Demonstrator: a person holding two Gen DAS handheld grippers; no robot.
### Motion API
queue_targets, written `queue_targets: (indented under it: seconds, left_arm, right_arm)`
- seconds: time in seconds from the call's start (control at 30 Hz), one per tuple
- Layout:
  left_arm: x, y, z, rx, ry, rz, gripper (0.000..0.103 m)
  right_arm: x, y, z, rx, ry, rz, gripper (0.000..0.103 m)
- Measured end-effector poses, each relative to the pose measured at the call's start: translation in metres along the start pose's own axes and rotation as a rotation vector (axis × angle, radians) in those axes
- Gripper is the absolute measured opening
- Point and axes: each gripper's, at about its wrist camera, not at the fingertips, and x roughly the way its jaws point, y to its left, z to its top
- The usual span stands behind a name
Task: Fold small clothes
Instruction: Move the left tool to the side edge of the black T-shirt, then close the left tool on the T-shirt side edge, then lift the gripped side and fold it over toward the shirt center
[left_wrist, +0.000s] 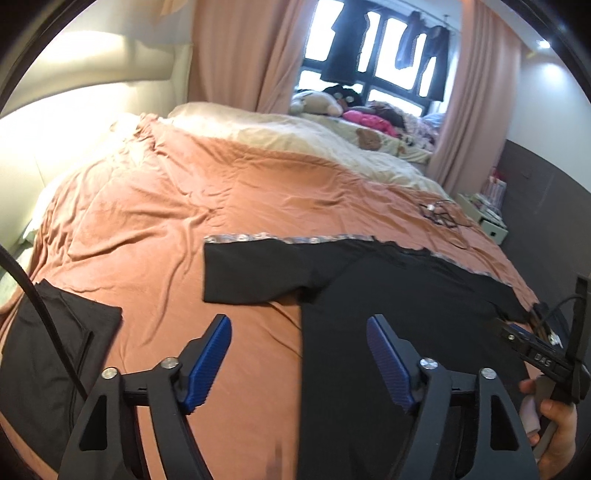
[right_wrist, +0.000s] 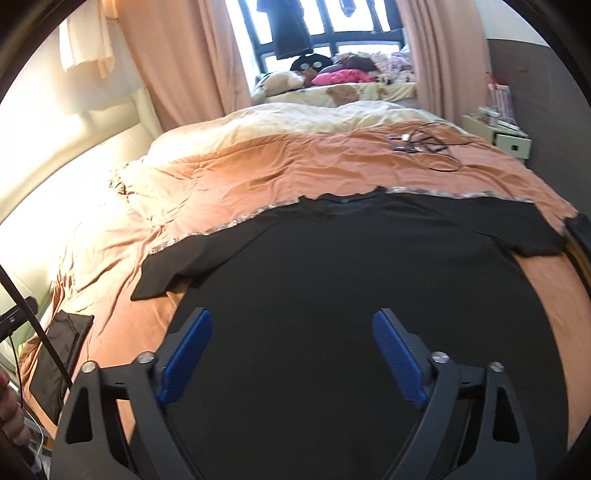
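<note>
Black T-shirt (right_wrist: 351, 258) flat, sleeves outspread

Open stretch of orange bedspread (left_wrist: 155, 206) lies left of and beyond the spread black T-shirt (right_wrist: 351, 266); nothing stands on it there. A folded dark garment (left_wrist: 55, 350) occupies the near left edge of the bed, with a black cable (left_wrist: 40, 306) slanting across it. A tangle of cords (right_wrist: 424, 146) sits far right on the cover, and the headboard (left_wrist: 92, 92) bounds the left side.
</note>
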Motion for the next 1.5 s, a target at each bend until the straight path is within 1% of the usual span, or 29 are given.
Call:
queue_targets:
  seconds: [0.07,0.13,0.2,0.27,0.33,0.4,0.47,0.57,0.63,0.67,0.83,0.9,0.93,1.0,1.03,1.07,1.1,1.2,1.3,1.43,1.5]
  left_arm:
    - [0.017,0.011,0.009,-0.015,0.019,0.013,0.068]
    - [0.039,0.027,0.021,-0.038,0.049,0.018,0.065]
    - [0.061,0.041,0.032,-0.050,0.071,0.039,0.063]
    - [0.078,0.051,0.039,-0.070,0.097,0.037,0.057]
    - [0.107,0.065,0.049,-0.088,0.141,0.031,0.057]
    - [0.126,0.072,0.054,-0.086,0.172,0.050,0.057]
    - [0.153,0.083,0.057,-0.096,0.203,0.066,0.057]
    - [0.189,0.099,0.058,-0.119,0.241,0.087,0.055]
    - [0.212,0.110,0.058,-0.138,0.261,0.092,0.055]
    - [0.225,0.115,0.057,-0.153,0.269,0.090,0.055]
    - [0.274,0.136,0.053,-0.208,0.299,0.106,0.054]
    - [0.289,0.141,0.051,-0.220,0.306,0.108,0.054]
    - [0.292,0.142,0.051,-0.213,0.301,0.114,0.050]
    - [0.295,0.141,0.055,-0.190,0.279,0.137,0.033]
    - [0.295,0.141,0.057,-0.197,0.284,0.135,0.014]
    - [0.296,0.142,0.059,-0.210,0.289,0.120,0.007]
    - [0.294,0.142,0.060,-0.217,0.289,0.105,0.007]
    - [0.281,0.133,0.073,-0.181,0.265,0.116,0.007]
    - [0.265,0.124,0.091,-0.177,0.233,0.085,0.007]
    - [0.244,0.104,0.117,-0.137,0.206,0.070,0.007]
    - [0.238,0.091,0.129,-0.117,0.191,0.064,0.006]
  right_arm:
    - [0.013,0.004,0.011,0.018,0.009,0.030,0.086]
    - [0.033,0.005,0.022,0.022,0.031,0.066,0.080]
    - [0.057,0.008,0.035,0.012,0.064,0.084,0.073]
    - [0.074,0.012,0.044,-0.008,0.091,0.107,0.066]
    - [0.098,0.017,0.056,-0.043,0.122,0.120,0.062]
    - [0.122,0.021,0.069,-0.088,0.145,0.120,0.059]
    - [0.138,0.025,0.077,-0.117,0.159,0.114,0.058]
    - [0.169,0.033,0.087,-0.157,0.196,0.124,0.047]
    - [0.194,0.030,0.090,-0.157,0.235,0.143,0.041]
    - [0.199,0.032,0.093,-0.156,0.244,0.148,0.036]
    - [0.240,0.031,0.103,-0.182,0.279,0.161,0.031]
    - [0.246,0.034,0.106,-0.168,0.285,0.175,0.031]
    - [0.249,0.035,0.107,-0.164,0.287,0.182,0.031]
    - [0.259,0.038,0.110,-0.163,0.283,0.197,0.028]
    - [0.264,0.039,0.111,-0.160,0.288,0.208,0.026]
    - [0.270,0.043,0.111,-0.154,0.293,0.220,0.023]
    - [0.275,0.045,0.112,-0.138,0.300,0.241,0.022]
    - [0.289,0.053,0.108,-0.111,0.303,0.271,0.020]
    - [0.307,0.056,0.102,-0.061,0.333,0.320,0.013]
    - [0.335,0.069,0.089,-0.033,0.382,0.355,0.013]
    - [0.340,0.072,0.089,-0.042,0.374,0.349,0.013]
